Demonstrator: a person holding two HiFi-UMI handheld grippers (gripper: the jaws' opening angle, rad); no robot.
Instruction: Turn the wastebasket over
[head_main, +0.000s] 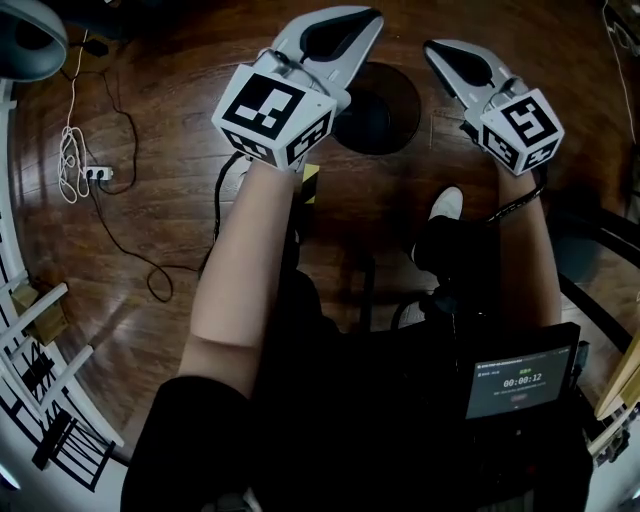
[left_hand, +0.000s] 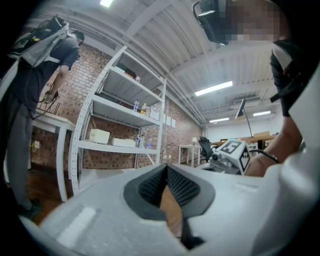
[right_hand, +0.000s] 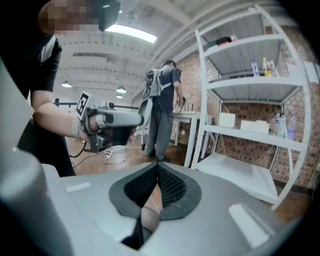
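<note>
I hold my left claw (head_main: 372, 17) and right claw (head_main: 432, 48) closed and empty, high above the wastebasket (head_main: 378, 112) at 12 o'clock, seemingly clear of it between grips.

A lab-like workshop: brick walls (left_hand: 92, 67), white metal shelving (left_hand: 125, 112), ceiling strip lights (left_hand: 213, 88), cables (head_main: 70, 160) on the wood floor (head_main: 170, 130).

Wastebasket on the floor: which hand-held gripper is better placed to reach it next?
Left, marginally. In the head view the left hand-held gripper overlaps the wastebasket; the right hand-held gripper sits just beside it. Both are shut and empty.
</note>
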